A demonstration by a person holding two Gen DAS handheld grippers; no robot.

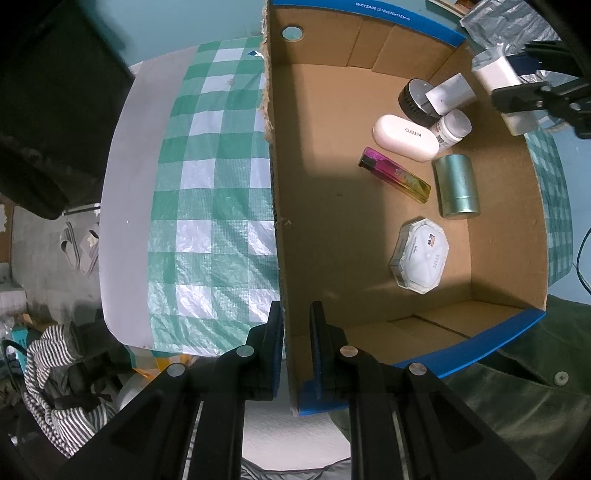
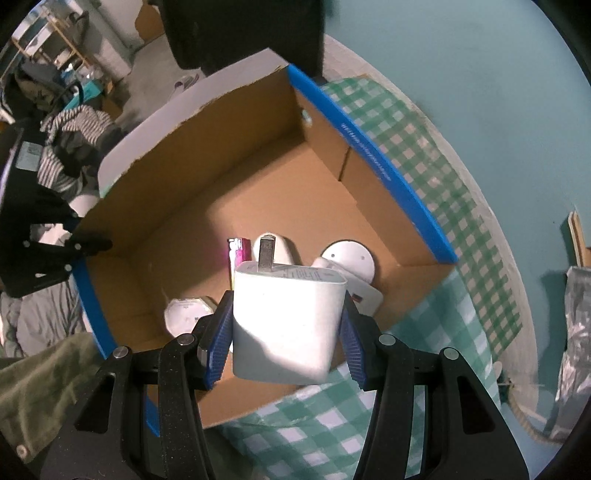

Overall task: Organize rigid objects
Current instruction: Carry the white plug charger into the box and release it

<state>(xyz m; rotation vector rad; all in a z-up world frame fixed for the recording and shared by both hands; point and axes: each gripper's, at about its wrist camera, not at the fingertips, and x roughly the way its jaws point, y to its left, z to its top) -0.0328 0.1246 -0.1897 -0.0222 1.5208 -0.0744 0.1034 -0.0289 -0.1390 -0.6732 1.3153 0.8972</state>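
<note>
My left gripper is shut on the left wall of an open cardboard box with blue rims, one pad outside and one inside. In the box lie a white oval case, a pink-yellow lighter, a teal tin, an octagonal white box, a white bottle and a black round tin. My right gripper is shut on a white plug charger, prongs pointing away, above the box's near wall. The left wrist view shows that charger and gripper at the box's far right corner.
The box stands on a green-and-white checked cloth over a table. Crumpled silver foil lies beyond the box. Striped clothing and slippers are on the floor to the left. Green fabric lies by the box's near corner.
</note>
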